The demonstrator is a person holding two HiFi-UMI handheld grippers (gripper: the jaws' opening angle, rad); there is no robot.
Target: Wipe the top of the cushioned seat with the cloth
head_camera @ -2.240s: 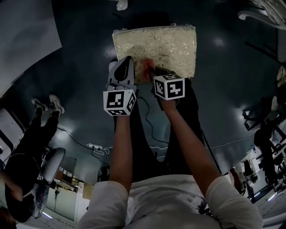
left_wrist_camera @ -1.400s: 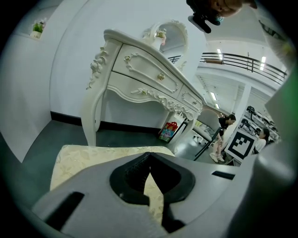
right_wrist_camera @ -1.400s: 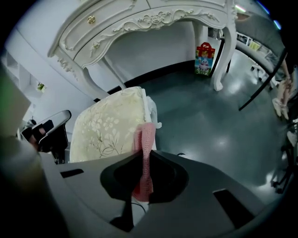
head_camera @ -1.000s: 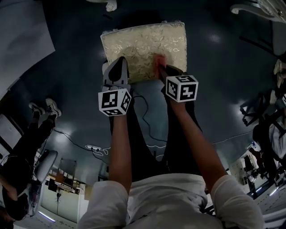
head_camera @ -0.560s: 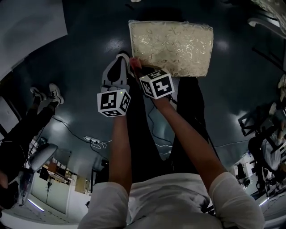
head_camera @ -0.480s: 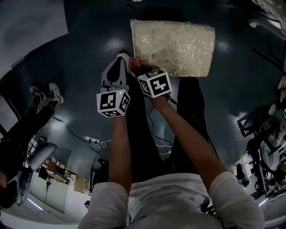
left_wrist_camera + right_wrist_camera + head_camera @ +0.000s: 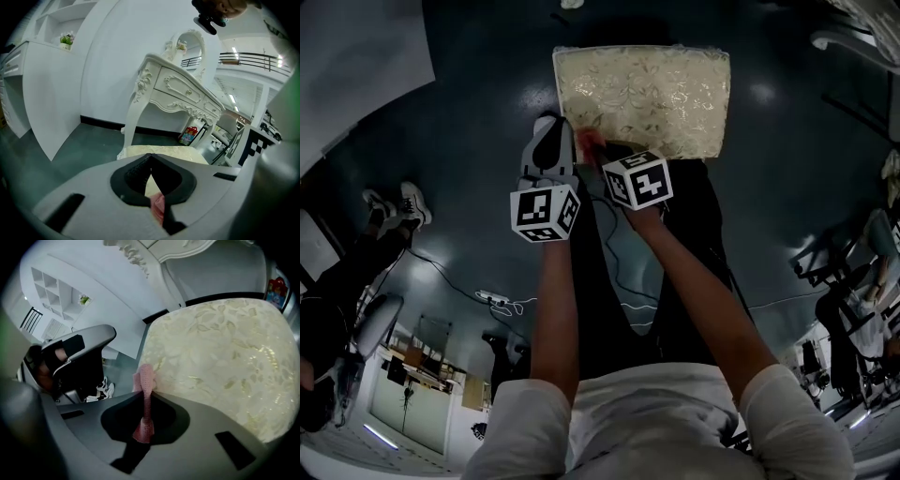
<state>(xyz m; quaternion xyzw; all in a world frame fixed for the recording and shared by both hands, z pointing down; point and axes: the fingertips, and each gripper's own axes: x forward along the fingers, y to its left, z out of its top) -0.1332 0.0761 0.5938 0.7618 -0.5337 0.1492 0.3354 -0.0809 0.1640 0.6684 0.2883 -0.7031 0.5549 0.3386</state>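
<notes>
White carved dressing table (image 7: 173,93) against white wall (image 7: 108,56); oval mirror (image 7: 190,44) on top; dark glossy floor (image 7: 70,145) beneath; shelf unit (image 7: 42,84) with small plant (image 7: 67,38) to left; railing (image 7: 248,58) to right.

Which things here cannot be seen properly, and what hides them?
- The cloth: full size unknown; right gripper view shows only a strip, edge-on, pinched by the right gripper.
- Below the cushioned seat: head view, its own top covers everything.
- The left gripper: whether the pink scrap low between its jaws touches them; left gripper view, its body cuts it off.
</notes>
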